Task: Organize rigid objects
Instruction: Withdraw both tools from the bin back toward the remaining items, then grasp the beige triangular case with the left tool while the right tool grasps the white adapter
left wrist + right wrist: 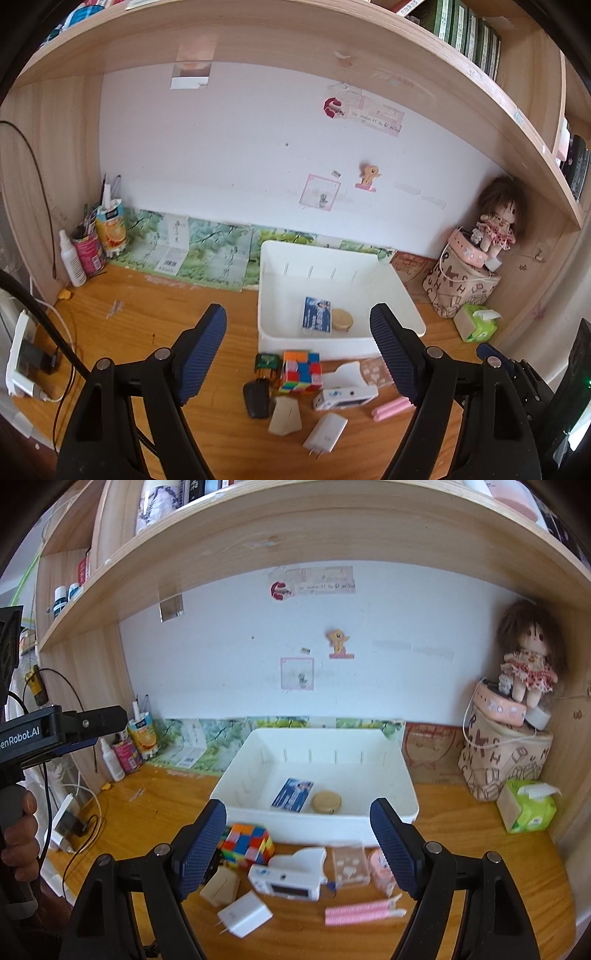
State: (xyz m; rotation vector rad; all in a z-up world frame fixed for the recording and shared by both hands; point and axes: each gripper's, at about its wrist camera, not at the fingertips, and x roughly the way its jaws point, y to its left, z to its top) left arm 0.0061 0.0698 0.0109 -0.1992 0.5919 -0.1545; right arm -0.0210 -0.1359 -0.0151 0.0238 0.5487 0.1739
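Item: white bin (pixel 402 775), recorded at the centre of both frames on a wooden desk (pixel 461 834), its long axis across the frame. Already held inside, toward the front wall: a blue card box (pixel 292 794) and a tan round disc (pixel 326 801), just beside each other.

Item: loose objects, recorded in the lower centre, on the desk in front of the bin. A colour cube (pixel 249 843) was seen near the front wall, left of centre. A white digital device (pixel 284 881) lay with its long axis across the frame. A white charger (pixel 244 914) lay nearest the lens, prongs to the lower left. Pink clips (pixel 364 912) lay lower right of centre, long axis across the frame. A clear pink case (pixel 349 867) and a tan wedge (pixel 220 886) were noted to either side of the device. A dark fob (pixel 256 398) and a green block (pixel 266 361) were visible only in the left view.

Item: right gripper (pixel 298 845), spread wide and empty; the device was framed between its fingers, just below centre. It was judged the nearer and better aligned; a grasp across the device's short side would be called for.

Item: left gripper (pixel 299 354), likewise spread wide, holding nothing, with the cube between its fingers.
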